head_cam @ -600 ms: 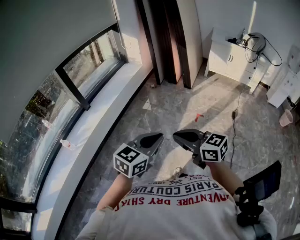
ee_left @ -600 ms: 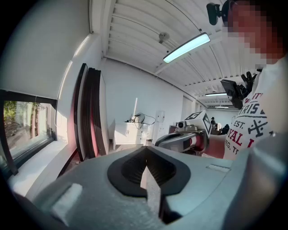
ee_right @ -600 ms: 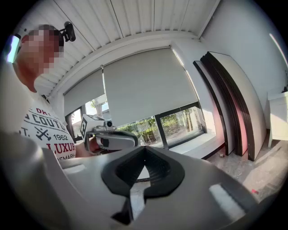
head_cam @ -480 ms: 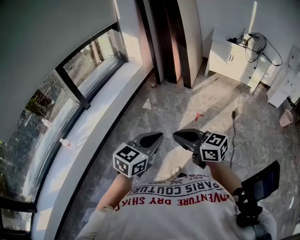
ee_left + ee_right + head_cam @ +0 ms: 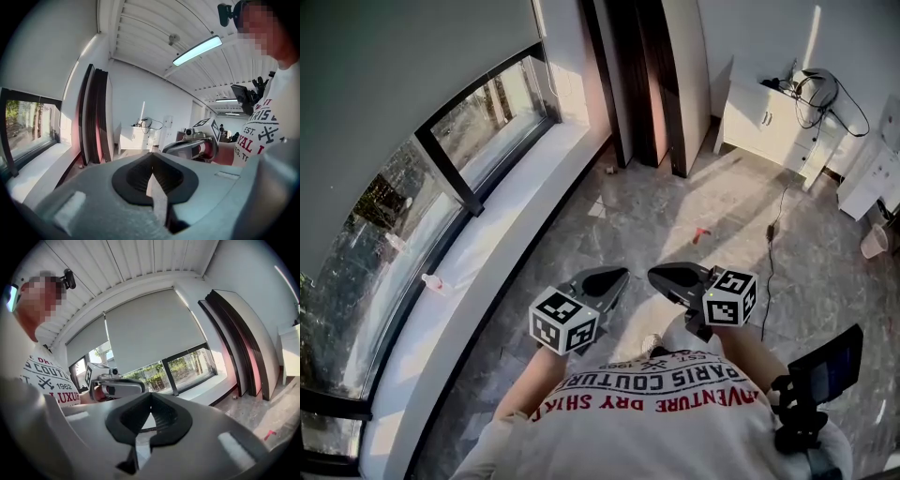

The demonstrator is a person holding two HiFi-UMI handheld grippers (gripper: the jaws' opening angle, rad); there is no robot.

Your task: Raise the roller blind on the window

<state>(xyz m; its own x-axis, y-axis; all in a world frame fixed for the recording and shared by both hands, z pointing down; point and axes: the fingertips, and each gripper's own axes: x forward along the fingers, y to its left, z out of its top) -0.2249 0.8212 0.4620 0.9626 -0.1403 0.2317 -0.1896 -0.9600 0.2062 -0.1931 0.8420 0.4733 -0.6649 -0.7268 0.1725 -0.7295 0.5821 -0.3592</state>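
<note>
Two closed on nothing: left hand-held gripper [image 5: 612,278], right hand-held gripper [image 5: 664,276] | roller blind [image 5: 394,84] well apart, ahead-left, hem along window [image 5: 492,111] | left nearer

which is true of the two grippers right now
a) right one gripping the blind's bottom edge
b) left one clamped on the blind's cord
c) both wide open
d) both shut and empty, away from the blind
d: the left gripper and right gripper are each shut with nothing in them, held side by side over the floor, well clear of the roller blind.
</note>
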